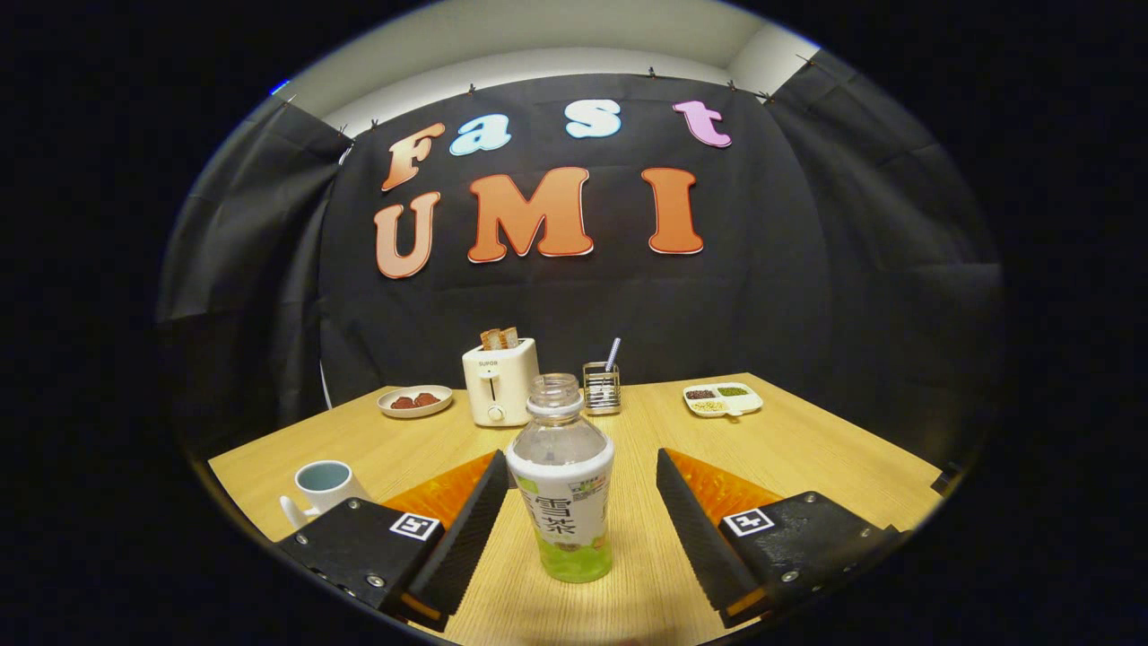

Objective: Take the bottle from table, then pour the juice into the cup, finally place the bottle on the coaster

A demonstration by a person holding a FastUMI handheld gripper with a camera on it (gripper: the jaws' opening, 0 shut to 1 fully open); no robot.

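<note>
An uncapped clear bottle [563, 484] with a white and green label stands upright on the wooden table [807, 449], a little green juice at its bottom. It sits between the two fingers of my gripper [578, 480], which is open. The left finger nearly touches the label; a gap separates the right finger from the bottle. A white cup [323, 489] with a pale blue inside stands to the left, beside the left finger.
Beyond the bottle stand a cream toaster [499, 381] with toast in it and a wire holder [602, 388] with a straw. A plate [414, 400] with dark red food lies far left, a divided dish [723, 398] far right.
</note>
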